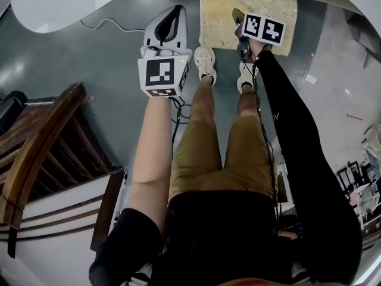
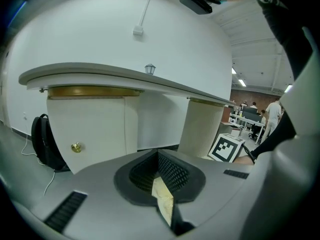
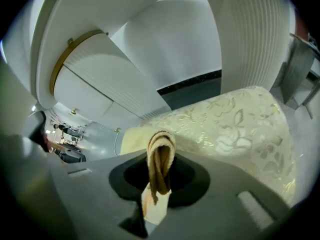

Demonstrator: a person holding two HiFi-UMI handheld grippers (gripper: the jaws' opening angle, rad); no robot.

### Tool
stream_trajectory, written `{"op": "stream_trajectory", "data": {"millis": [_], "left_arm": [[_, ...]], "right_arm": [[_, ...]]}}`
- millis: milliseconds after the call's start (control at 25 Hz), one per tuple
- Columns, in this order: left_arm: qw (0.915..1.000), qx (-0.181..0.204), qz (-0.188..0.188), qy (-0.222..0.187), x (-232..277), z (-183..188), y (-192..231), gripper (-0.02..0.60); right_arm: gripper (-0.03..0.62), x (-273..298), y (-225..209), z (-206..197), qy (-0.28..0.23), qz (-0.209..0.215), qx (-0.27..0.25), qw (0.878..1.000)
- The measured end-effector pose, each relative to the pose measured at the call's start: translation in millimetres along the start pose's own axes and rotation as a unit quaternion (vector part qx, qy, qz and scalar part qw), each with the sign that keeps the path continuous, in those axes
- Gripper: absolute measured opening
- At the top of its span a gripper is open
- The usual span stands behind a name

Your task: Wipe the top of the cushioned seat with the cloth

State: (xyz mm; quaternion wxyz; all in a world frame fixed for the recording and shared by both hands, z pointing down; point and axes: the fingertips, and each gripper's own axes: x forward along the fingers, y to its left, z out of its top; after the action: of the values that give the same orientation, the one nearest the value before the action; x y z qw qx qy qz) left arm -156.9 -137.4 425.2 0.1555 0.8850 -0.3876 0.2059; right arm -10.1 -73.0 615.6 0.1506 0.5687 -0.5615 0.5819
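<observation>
The right gripper (image 3: pixel 154 204) is clamped tight on the cloth (image 3: pixel 160 159) - a tan, ribbed strip folded into a narrow loop that stands up out of the closed jaws. The loop points at the near edge of the cushioned seat (image 3: pixel 235 119), and I cannot tell whether it actually touches the fabric. From the head view that gripper hangs over the seat's front edge, at the end of a black-sleeved arm.

The left gripper (image 2: pixel 165 204) has its jaws drawn together with nothing rising between them. Only a pale cream sliver shows at the seam, and what it is I cannot make out. It is held out over bare floor to the left of the seat, clear of it.

The seat is a squarish block with rounded corners, upholstered in cream brocade with a woven leaf-and-flower pattern that catches the light. It sits on a smooth grey floor (image 1: pixel 107 52) with a dull shine, just ahead of the person's white sneakers (image 1: pixel 205 61).

Curved white furniture fills the room - a rounded tabletop overhead, and a cabinet with a small brass knob (image 2: pixel 76 147). A black backpack (image 2: pixel 45 144) leans by the cabinet, and a dark wooden chair (image 1: pixel 36 154) stands to the person's left.
</observation>
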Motion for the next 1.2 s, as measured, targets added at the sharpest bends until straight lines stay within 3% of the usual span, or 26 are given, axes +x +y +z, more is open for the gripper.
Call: {"op": "stream_trajectory", "data": {"millis": [200, 520, 720, 1000, 1200], "left_arm": [[0.9998, 0.008, -0.019, -0.006, 19.9, 13.6, -38.8, 0.005], [0.9990, 0.019, -0.040, -0.007, 52.3, 25.5, -121.9, 0.005], [0.9993, 0.019, -0.031, -0.006, 63.5, 27.3, -159.8, 0.005], [0.9993, 0.026, -0.028, -0.002, 66.2, 20.3, -186.6, 0.005], [0.9988, 0.027, -0.041, -0.001, 58.9, 20.2, -189.2, 0.005]], "right_arm": [[0.058, -33.8, -69.6, 5.3, -0.011, -0.059, 0.010, 0.998], [0.058, -93.0, -184.8, 21.5, -0.026, -0.114, 0.019, 0.993], [0.058, -136.9, -257.6, 30.9, -0.021, -0.209, 0.001, 0.978], [0.057, -172.7, -272.7, 37.0, -0.039, -0.214, -0.069, 0.974], [0.057, -186.7, -256.7, 32.7, -0.060, -0.204, -0.064, 0.975]]}}
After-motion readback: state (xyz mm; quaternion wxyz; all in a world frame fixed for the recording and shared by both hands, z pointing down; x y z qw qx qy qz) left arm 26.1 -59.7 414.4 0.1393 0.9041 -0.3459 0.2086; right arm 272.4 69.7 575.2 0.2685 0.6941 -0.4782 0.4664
